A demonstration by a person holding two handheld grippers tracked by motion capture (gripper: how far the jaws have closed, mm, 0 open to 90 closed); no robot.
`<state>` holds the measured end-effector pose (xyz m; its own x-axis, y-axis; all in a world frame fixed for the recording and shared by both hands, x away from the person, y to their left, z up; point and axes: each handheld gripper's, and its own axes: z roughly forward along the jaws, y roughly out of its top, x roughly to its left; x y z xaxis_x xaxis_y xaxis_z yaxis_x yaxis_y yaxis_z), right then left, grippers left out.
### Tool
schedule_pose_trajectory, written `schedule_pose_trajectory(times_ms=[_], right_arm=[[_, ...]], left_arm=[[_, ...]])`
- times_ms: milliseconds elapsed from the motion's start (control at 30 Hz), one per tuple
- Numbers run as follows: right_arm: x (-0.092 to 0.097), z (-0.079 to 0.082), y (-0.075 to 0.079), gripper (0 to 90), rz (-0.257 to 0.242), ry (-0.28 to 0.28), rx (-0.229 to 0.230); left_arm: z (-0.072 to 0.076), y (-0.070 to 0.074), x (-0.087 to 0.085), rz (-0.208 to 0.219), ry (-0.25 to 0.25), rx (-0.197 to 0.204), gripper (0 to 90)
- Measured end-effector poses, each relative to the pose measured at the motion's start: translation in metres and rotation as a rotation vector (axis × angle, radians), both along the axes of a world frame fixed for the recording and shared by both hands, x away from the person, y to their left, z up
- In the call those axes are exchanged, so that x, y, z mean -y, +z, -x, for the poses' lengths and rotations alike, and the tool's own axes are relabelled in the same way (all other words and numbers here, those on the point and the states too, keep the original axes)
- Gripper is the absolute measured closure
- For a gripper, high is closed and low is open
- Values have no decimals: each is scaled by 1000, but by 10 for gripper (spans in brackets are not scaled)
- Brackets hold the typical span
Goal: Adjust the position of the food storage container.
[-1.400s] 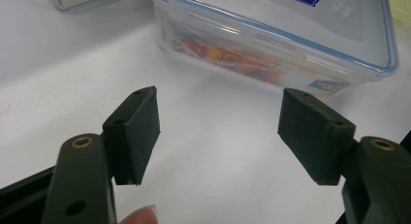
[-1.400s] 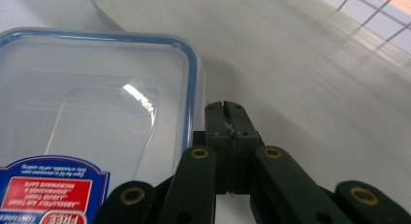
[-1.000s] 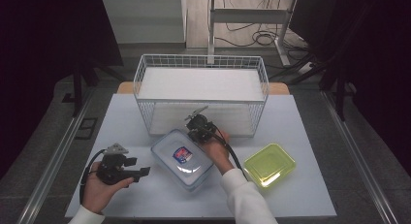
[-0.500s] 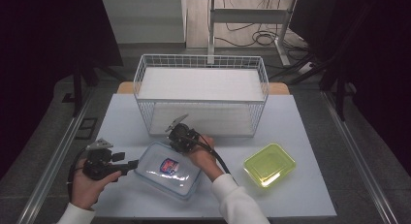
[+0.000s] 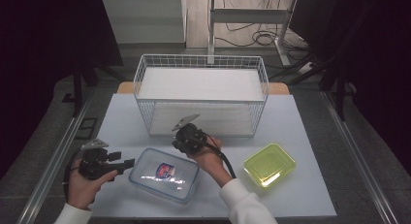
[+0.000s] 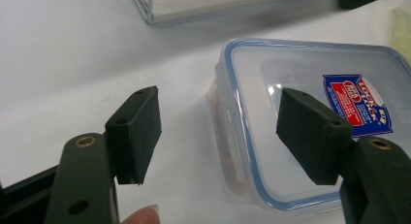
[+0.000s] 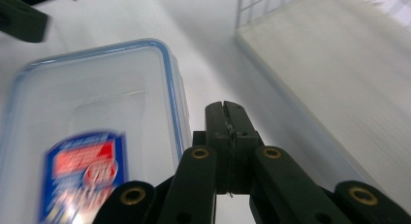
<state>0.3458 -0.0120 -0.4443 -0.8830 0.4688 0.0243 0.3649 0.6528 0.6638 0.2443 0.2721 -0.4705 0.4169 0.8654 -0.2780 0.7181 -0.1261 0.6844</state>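
A clear plastic box [image 5: 164, 174] with a blue-rimmed lid and a red and blue label lies flat on the white table, near the front. My left gripper [image 5: 123, 160] is held just left of it, open, pointing at its left end. In the left gripper view the pads [image 6: 138, 132] stand wide apart with the box [image 6: 310, 122] ahead of them, untouched. My right gripper [image 5: 178, 142] hovers over the box's far right edge. Its jaws are shut on nothing [image 7: 226, 108], with the box [image 7: 92, 136] beside them.
A white wire basket [image 5: 201, 95] with a white liner stands behind the box, close to my right gripper. A yellow-green lidded container [image 5: 269, 164] lies to the right. The table's front edge [image 5: 291, 212] runs just below the box.
The box has slid left and toward the front edge. My left hand has drawn back to the left. My right gripper has moved left along with the box.
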Motion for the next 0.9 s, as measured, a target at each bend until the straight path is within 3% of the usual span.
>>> schedule_pose_trajectory(times_ms=[100, 233, 300, 400, 467, 600, 833, 900], right_arm=[[28, 11, 12, 893, -27, -29, 11], [70, 28, 19, 880, -56, -71, -11], [90, 38, 19, 806, -68, -95, -21], [118, 52, 16, 569, -90, -147, -40], [136, 62, 13, 469, -99, -190, -35], [169, 80, 7, 392, -139, -238, -38], [194, 89, 3, 366, -150, -280, -49], [197, 89, 2, 363, -157, -290, -51]], left_arm=[[1, 1, 1, -3, 0, 3, 321], [0, 0, 3, -6, -5, 3, 319], [-1, -1, 4, -9, -5, -1, 319], [-2, -3, 5, -16, -4, -8, 318], [-3, -4, 5, -20, -4, -10, 317], [-3, -4, 4, -21, -3, -9, 314], [0, -2, -7, -40, 4, -6, 325], [2, -2, -13, -51, 16, -10, 367]])
